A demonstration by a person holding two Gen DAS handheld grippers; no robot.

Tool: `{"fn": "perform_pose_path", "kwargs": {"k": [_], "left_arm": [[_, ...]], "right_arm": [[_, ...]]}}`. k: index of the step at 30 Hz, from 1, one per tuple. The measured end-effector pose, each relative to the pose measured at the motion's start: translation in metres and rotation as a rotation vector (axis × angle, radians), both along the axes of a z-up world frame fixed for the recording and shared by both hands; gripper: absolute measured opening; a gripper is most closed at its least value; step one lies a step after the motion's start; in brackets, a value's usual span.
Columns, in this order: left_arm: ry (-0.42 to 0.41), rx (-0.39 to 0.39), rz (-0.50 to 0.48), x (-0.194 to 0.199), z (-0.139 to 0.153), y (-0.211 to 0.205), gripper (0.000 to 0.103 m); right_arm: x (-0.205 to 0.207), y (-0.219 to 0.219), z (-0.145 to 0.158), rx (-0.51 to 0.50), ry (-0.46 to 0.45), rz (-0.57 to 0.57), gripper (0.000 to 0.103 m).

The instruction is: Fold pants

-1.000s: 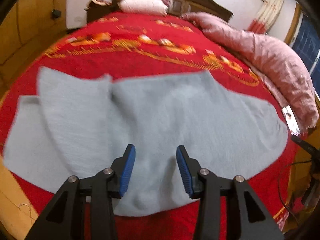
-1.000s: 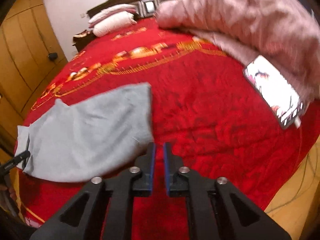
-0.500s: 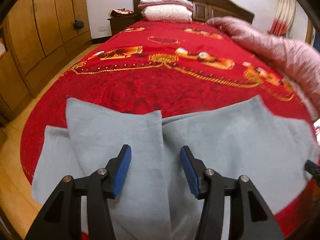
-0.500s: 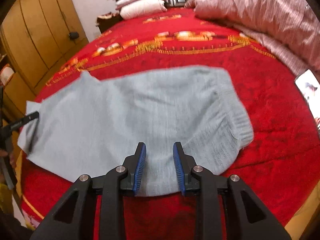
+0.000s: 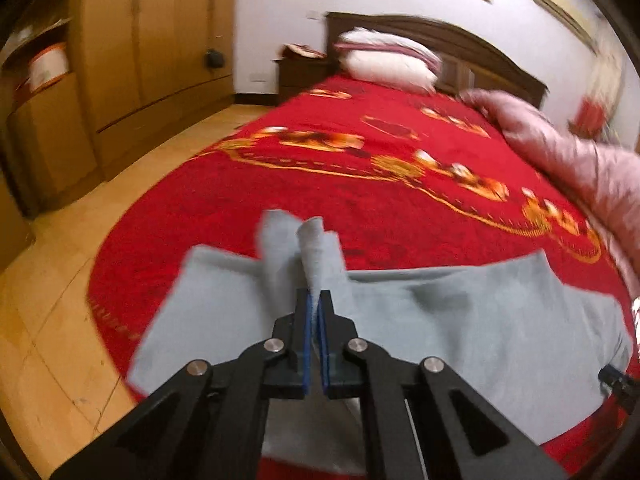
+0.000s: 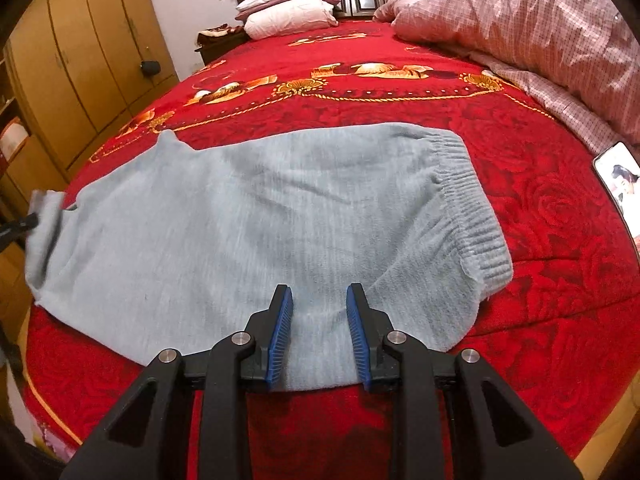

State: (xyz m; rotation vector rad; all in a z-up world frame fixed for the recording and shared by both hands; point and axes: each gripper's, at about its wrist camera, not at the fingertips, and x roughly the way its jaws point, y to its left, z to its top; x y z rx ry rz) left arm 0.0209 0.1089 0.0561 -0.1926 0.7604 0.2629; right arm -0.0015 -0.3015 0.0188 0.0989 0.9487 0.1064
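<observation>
Left tongs (image 5: 315,305) clenched on grey knit pants' (image 6: 248,236) left cuff, right tongs (image 6: 319,312) released above near edge, red patterned bed (image 6: 540,208).

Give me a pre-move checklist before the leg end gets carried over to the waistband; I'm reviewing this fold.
1. Left gripper shut on the pants at the leg end: ok.
2. Both leg layers caught: cannot tell.
3. Right gripper open, over the near edge: ok.
4. Waistband lying flat: ok.
5. Phone apart from the pants: ok.
6. Pants fully on the bedspread: ok.
</observation>
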Motion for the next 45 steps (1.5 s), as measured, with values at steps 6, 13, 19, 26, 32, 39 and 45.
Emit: {"fn": "perform_pose_path", "kwargs": {"k": [6, 13, 19, 26, 32, 39, 45], "left_arm": [[0.051, -0.077, 0.101, -0.033, -0.025, 0.045, 0.003], [0.149, -0.132, 0.135, -0.061, -0.065, 0.065, 0.010], [0.123, -0.122, 0.179, -0.075, -0.053, 0.082, 0.017], [0.033, -0.161, 0.062, -0.053, -0.021, 0.092, 0.035], [0.053, -0.152, -0.080, -0.003, -0.022, 0.086, 0.037], [0.099, -0.153, -0.103, 0.028, -0.041, 0.091, 0.037], [0.098, -0.151, -0.105, 0.037, -0.047, 0.096, 0.037]], "right_arm": [[0.000, 0.010, 0.000, -0.059, 0.004, 0.010, 0.035], [0.003, 0.017, 0.000, -0.117, 0.023, 0.018, 0.037], [0.011, 0.027, 0.010, -0.143, 0.076, 0.026, 0.037], [0.033, 0.074, 0.031, -0.037, 0.074, 0.180, 0.037], [0.065, 0.150, 0.047, -0.021, 0.045, 0.395, 0.048], [0.097, 0.241, 0.051, -0.079, 0.006, 0.686, 0.049], [0.105, 0.292, 0.037, -0.144, 0.014, 0.835, 0.049]]}}
